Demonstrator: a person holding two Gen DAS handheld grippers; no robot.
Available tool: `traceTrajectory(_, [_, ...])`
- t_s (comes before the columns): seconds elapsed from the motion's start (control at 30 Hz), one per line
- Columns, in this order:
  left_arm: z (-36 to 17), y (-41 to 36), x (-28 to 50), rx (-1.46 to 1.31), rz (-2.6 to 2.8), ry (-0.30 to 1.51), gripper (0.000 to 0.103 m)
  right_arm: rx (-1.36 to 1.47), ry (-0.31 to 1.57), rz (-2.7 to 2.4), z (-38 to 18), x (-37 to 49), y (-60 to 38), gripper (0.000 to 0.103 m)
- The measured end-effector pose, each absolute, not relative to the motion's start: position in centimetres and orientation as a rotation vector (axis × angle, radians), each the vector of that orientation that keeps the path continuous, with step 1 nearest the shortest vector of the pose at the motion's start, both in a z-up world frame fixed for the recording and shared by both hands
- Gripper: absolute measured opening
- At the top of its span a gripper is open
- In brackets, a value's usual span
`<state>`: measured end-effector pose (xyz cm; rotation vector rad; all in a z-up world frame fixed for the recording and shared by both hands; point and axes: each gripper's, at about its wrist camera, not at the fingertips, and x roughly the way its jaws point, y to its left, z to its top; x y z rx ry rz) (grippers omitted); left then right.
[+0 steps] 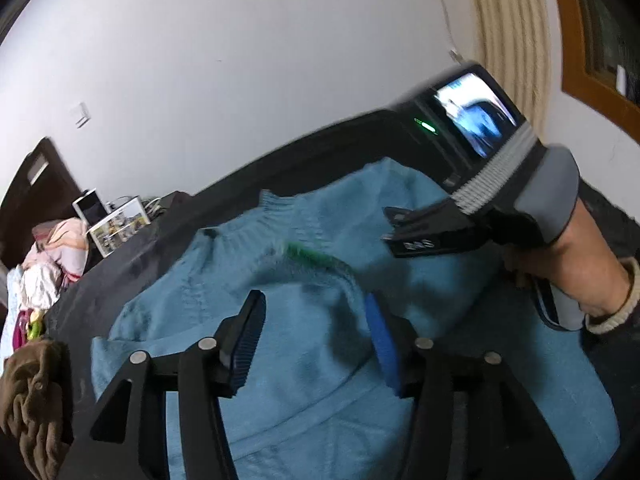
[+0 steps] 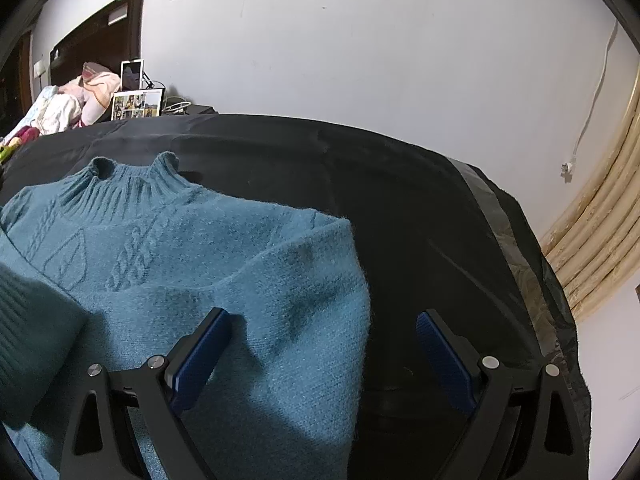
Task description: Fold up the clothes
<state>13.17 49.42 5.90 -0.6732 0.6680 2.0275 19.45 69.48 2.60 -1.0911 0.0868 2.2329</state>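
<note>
A teal knitted sweater [image 1: 320, 320] lies on a black-covered table [image 1: 320, 152], its ribbed collar [image 2: 128, 180] toward the far side. A sleeve is folded across the body. My left gripper [image 1: 316, 340] hovers just above the middle of the sweater, jaws open, nothing between the blue pads. My right gripper [image 2: 324, 356] is open over the sweater's right edge [image 2: 360, 300]; its left pad is above the knit, its right pad above the black cover. The right gripper's body and the hand holding it show in the left wrist view [image 1: 500, 208].
A brown crumpled garment [image 1: 32, 400] lies at the table's left edge. A pile of pink and white clothes [image 2: 68, 100] sits on a bed beyond. Picture frames [image 2: 136, 102] stand at the far table edge. Bare black cover [image 2: 440, 220] extends right of the sweater.
</note>
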Motion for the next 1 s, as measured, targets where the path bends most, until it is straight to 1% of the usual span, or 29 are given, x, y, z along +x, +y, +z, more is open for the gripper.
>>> traceTrajectory(0.13, [8.4, 45.3, 10.7, -0.69, 2.098, 0.52, 0.071, -1.017, 0.093, 2.252, 3.5, 20.3, 69.1, 0.095])
traceTrajectory(0.23, [9.8, 42.4, 9.1, -0.682, 2.137, 0.439, 0.077, -0.939, 0.137, 2.302, 4.4, 21.3, 69.0, 0.095])
traceTrajectory(0.37, [10.8, 40.1, 8.1, -0.672, 2.18, 0.403, 0.078, -0.895, 0.267, 2.498, 5.5, 21.9, 68.4, 0.095])
traceTrajectory(0.4, [10.7, 39.8, 7.7, -0.673, 2.188, 0.409, 0.078, -0.921, 0.308, 2.596, 5.8, 22.0, 68.0, 0.095])
traceTrajectory(0.47, [10.1, 39.0, 6.9, -0.683, 2.212, 0.424, 0.079, -0.999, 0.307, 2.827, 6.5, 22.0, 65.7, 0.095])
traceTrajectory(0.53, [9.3, 38.5, 6.0, -0.716, 2.231, 0.427, 0.079, -1.08, 0.173, 3.001, 7.0, 22.0, 62.6, 0.095])
traceTrajectory(0.67, [7.0, 37.3, 3.9, -0.808, 2.253, 0.399, 0.079, -1.21, -0.207, 3.222, 6.5, 22.4, 55.5, 0.095])
traceTrajectory(0.73, [6.0, 36.9, 3.1, -0.843, 2.26, 0.391, 0.079, -1.257, -0.319, 3.158, 5.4, 21.6, 54.1, 0.095])
traceTrajectory(0.77, [5.6, 36.7, 2.8, -0.856, 2.261, 0.39, 0.079, -1.278, -0.324, 3.082, 4.7, 20.6, 54.1, 0.095])
traceTrajectory(0.83, [4.8, 36.4, 2.2, -0.877, 2.263, 0.387, 0.079, -1.29, -0.211, 2.982, 3.9, 19.5, 55.4, 0.095])
traceTrajectory(1.0, [2.6, 35.9, 0.5, -0.942, 2.265, 0.371, 0.079, -1.14, 0.365, 2.751, 3.9, 20.0, 63.6, 0.095])
